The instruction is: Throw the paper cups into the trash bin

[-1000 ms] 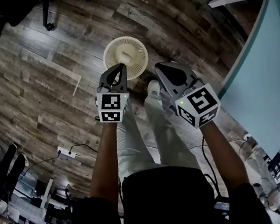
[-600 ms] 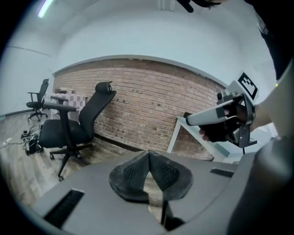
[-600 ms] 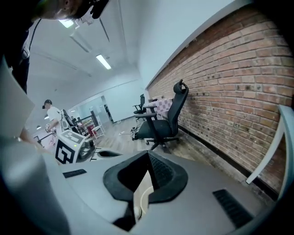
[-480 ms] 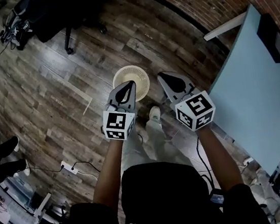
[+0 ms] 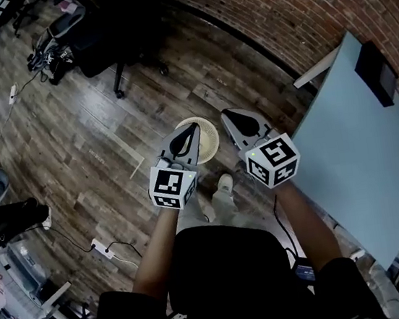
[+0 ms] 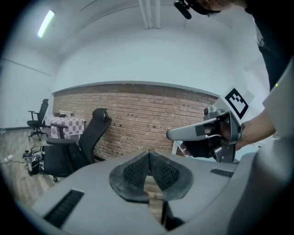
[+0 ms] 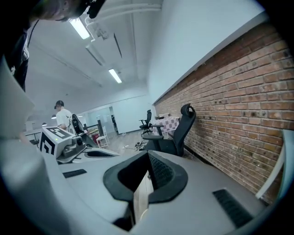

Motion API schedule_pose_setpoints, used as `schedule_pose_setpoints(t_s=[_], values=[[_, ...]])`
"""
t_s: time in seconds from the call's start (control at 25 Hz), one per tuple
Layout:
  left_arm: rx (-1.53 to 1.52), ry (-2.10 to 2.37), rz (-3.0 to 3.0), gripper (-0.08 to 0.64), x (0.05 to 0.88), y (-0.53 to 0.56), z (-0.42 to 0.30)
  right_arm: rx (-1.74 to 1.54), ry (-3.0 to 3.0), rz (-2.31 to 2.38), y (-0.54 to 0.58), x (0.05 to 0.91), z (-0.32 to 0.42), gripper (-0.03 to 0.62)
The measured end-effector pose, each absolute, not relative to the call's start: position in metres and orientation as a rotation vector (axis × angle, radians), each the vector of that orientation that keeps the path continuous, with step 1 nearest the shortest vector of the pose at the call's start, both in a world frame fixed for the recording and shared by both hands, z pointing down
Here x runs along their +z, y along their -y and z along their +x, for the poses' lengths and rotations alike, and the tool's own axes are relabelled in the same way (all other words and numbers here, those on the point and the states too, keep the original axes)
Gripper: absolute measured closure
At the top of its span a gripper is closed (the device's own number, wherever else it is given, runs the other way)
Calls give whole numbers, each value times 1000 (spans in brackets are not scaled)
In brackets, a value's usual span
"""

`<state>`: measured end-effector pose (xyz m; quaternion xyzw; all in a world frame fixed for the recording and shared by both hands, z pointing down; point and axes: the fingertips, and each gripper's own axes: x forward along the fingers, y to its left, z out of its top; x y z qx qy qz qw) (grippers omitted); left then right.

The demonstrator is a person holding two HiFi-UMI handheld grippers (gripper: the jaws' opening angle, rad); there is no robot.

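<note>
You stand on a dark wooden floor (image 5: 73, 142) and look steeply down past your own arms. Each hand holds a gripper out in front of you, side by side and close together but apart.

Your left gripper (image 5: 193, 125) has its claw fully closed: in the left gripper view the two ribbed pads (image 6: 138, 170) meet at the tip with nothing between them. Your right gripper (image 5: 224, 112) is also pinched together at the tip. In its own view the pads (image 7: 161, 173) touch at the top, and only floor shows through the slit below them. Neither claw holds anything.

A round cream bin (image 5: 207, 138) with ribbed sides stands on the floor in front of your feet. In the head view it sits just beyond the left gripper's tip, which partly covers it. Your pale shoe (image 5: 225, 186) shows below it.

A light blue table (image 5: 357, 141) runs along your right with a black flat object (image 5: 376, 73) on it. A brick wall (image 5: 296, 4) lies ahead, with a black office chair (image 5: 111, 43) to the left of it.
</note>
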<state>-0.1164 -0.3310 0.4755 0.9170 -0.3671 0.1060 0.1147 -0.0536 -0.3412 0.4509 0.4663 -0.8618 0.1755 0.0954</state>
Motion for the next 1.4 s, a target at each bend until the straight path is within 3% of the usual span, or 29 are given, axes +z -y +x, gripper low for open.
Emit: schedule_pose_setpoints(t_s=[0.56,1.4], values=[[224,1269,2799,552,367,322,-106,313,2704,1385,338,359,-41,589],[113,1339,2802,552,316,332,-132,305,2767,1338,345,331,-80,590]])
